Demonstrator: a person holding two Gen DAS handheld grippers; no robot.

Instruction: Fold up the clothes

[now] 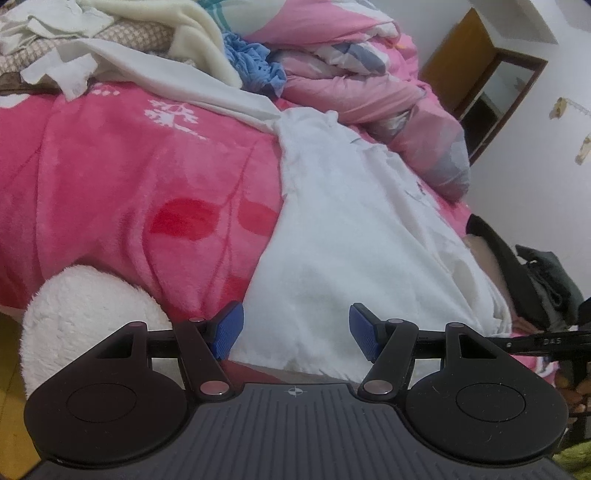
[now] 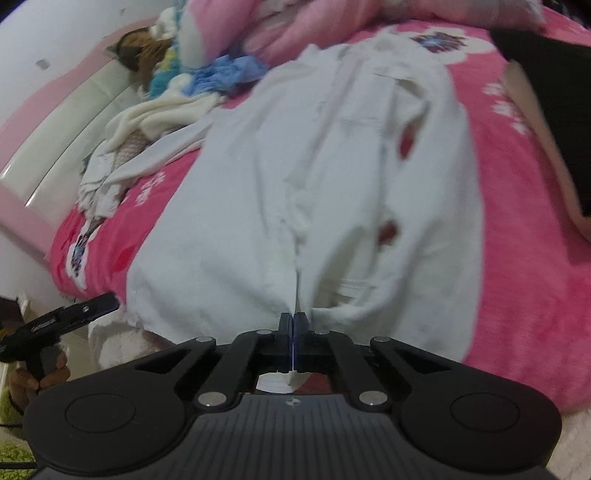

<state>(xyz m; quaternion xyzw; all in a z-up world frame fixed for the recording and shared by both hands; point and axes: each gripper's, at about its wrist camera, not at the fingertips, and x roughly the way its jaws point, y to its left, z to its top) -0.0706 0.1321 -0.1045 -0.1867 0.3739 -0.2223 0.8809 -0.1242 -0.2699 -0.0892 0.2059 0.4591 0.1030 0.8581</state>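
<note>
A white garment (image 2: 295,166) lies spread on a bed (image 1: 110,192) covered by a bright pink plush blanket with red leaves and white flowers. Its long axis runs from the near edge of the bed away toward the heap of bedding at the far side, where one sleeve (image 1: 177,85) trails off to the left, toward a pile of cream and checked clothes (image 1: 110,29). A crumpled blue cloth (image 1: 251,59) sits just beyond that, against a rolled pink quilt (image 1: 369,85).

The right gripper (image 2: 293,325) has its jaws closed tight, and a fold of the garment's near hem is pinched between them; the fabric rises in a ridge straight up from the jaws along the garment's middle.

The left gripper (image 1: 295,328) hangs at the same near hem but further to the left side, its jaws standing well apart with nothing between them; the white cloth lies just beyond and below the blue pads (image 1: 229,328), not gripped. A white fluffy thing (image 1: 81,317) sits just left of it at the bed's edge.

A dark garment (image 2: 554,110) lies on the blanket to the right.
</note>
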